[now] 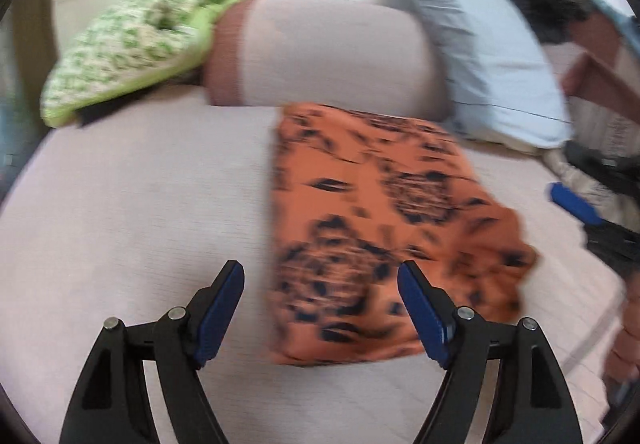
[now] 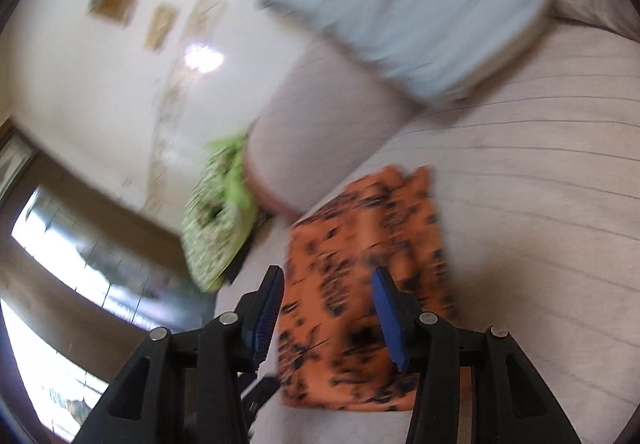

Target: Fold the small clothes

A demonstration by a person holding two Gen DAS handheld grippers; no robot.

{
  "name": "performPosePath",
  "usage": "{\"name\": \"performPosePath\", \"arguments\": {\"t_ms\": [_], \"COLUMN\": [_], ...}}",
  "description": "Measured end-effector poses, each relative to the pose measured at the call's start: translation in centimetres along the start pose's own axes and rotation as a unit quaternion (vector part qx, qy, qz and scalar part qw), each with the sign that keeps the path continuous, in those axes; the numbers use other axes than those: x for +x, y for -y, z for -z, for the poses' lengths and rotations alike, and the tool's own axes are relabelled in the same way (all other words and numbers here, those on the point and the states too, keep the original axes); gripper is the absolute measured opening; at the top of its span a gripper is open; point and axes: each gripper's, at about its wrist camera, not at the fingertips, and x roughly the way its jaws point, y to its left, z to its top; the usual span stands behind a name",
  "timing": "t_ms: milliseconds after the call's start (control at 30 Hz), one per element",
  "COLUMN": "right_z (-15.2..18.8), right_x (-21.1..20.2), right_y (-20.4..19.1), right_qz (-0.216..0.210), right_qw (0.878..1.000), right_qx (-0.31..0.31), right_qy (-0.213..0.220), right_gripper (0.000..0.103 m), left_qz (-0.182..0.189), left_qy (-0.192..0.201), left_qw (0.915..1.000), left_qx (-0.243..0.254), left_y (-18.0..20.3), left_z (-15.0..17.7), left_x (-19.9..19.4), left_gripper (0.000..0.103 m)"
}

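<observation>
Two grippers hang empty over the bed (image 1: 120, 204): left gripper (image 1: 320, 284) spread wide, right gripper (image 2: 326, 286) half open. The orange garment (image 1: 372, 228) lies folded, pillow (image 1: 328, 52) at its twelve o'clock. Another fold, I'd guess, needs its six-o'clock edge pinched.

Both wrist cameras are looking down along their fingers, close over the bed (image 1: 120, 204) — both are catching the orange patterned cloth (image 1: 360, 224), pink bolster (image 1: 320, 52) and green pillow (image 1: 128, 44).
</observation>
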Motion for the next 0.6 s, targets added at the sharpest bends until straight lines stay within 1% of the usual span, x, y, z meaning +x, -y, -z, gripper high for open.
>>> {"name": "performPosePath", "arguments": {"t_ms": [67, 133, 233, 267, 300, 333, 367, 400, 433, 500, 533, 600], "right_z": [0.9, 1.7, 2.5, 2.7, 2.9, 2.9, 3.1, 3.3, 3.6, 3.3, 3.1, 2.9], "right_x": [0.7, 1.7, 3.5, 4.2, 5.0, 5.7, 6.9, 7.8, 8.4, 8.2, 8.1, 8.1], "right_y": [-1.6, -2.8, -3.3, -3.0, -2.1, -1.4, 0.0, 1.5, 3.2, 5.0, 5.3, 5.4], "right_qz": [-0.023, -0.041, -0.036, -0.030, -0.013, 0.007, 0.052, 0.100, 0.131, 0.103, 0.094, 0.091], "right_qw": [0.999, 0.998, 0.997, 0.998, 0.998, 0.997, 0.994, 0.987, 0.980, 0.981, 0.980, 0.980], "right_qx": [-0.026, -0.043, -0.048, -0.041, -0.025, -0.012, 0.012, 0.034, 0.055, 0.094, 0.110, 0.109], "right_qy": [-0.011, -0.024, -0.040, -0.046, -0.058, -0.070, -0.097, -0.125, -0.141, -0.134, -0.139, -0.141], "right_gripper": [0.049, 0.049, 0.049, 0.049, 0.049, 0.047, 0.047, 0.047, 0.039, 0.039, 0.038, 0.039], "left_qz": [-0.034, -0.054, -0.072, -0.076, -0.080, -0.083, -0.081, -0.075, -0.075, -0.078, -0.079, -0.080], "left_qy": [-0.003, -0.013, -0.028, -0.032, -0.034, -0.036, -0.038, -0.039, -0.038, -0.033, -0.032, -0.030], "left_qw": [0.9994, 0.9984, 0.9968, 0.9963, 0.9958, 0.9955, 0.9955, 0.9959, 0.9960, 0.9957, 0.9956, 0.9954], "left_qx": [0.003, 0.009, 0.021, 0.024, 0.027, 0.030, 0.030, 0.031, 0.030, 0.037, 0.039, 0.043], "left_y": [-0.6, -0.7, -0.2, 0.1, 0.3, 0.6, 0.8, 1.0, 1.0, 1.3, 1.4, 1.6], "left_z": [-0.4, -0.7, -0.7, -0.7, -0.6, -0.5, -0.5, -0.4, -0.5, -0.5, -0.5, -0.5], "left_x": [0.5, 1.2, 2.6, 3.2, 3.6, 4.1, 4.5, 4.8, 5.0, 5.3, 5.3, 5.6], "left_gripper": [0.082, 0.082, 0.082, 0.082, 0.082, 0.083, 0.083, 0.084, 0.084, 0.085, 0.086, 0.086]}}
